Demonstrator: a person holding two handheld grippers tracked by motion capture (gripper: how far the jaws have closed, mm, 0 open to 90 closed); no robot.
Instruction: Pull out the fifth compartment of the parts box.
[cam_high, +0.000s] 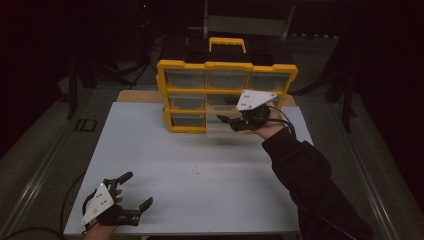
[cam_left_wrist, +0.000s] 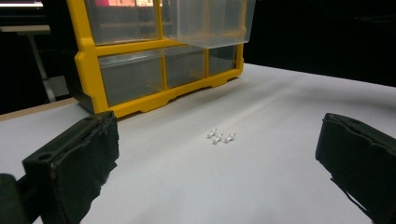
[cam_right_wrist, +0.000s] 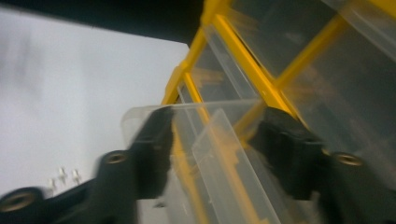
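Landmark: yellow-framed plastic parts cabinet with clear drawers (cam_high: 226, 95), standing at the far edge of the white table top (cam_high: 165, 150).

One clear plastic drawer (cam_left_wrist: 208, 21) is pulled partly out of the cabinet's front and juts toward the near side; in the high view it appears to sit in the middle column, though the exact row is hard to tell. The other drawers sit flush in the frame.

Right gripper (cam_high: 226, 121) is at the cabinet's front. Its jaws stand apart on either side of the drawer's front wall (cam_right_wrist: 212, 140), and the pads do not look pressed on it, so I read it as released rather than gripped.

Left gripper (cam_high: 137, 192) rests well in front of the cabinet, near the table's near-left corner, jaws spread wide, holding nothing.

Three small white plastic pieces (cam_left_wrist: 221, 136) lie together on the table top, in front of the cabinet, between it and the left gripper.

Judgement: drawer opening looks done. Pieces are not yet picked up; loading them into the drawer and closing it appear to remain.
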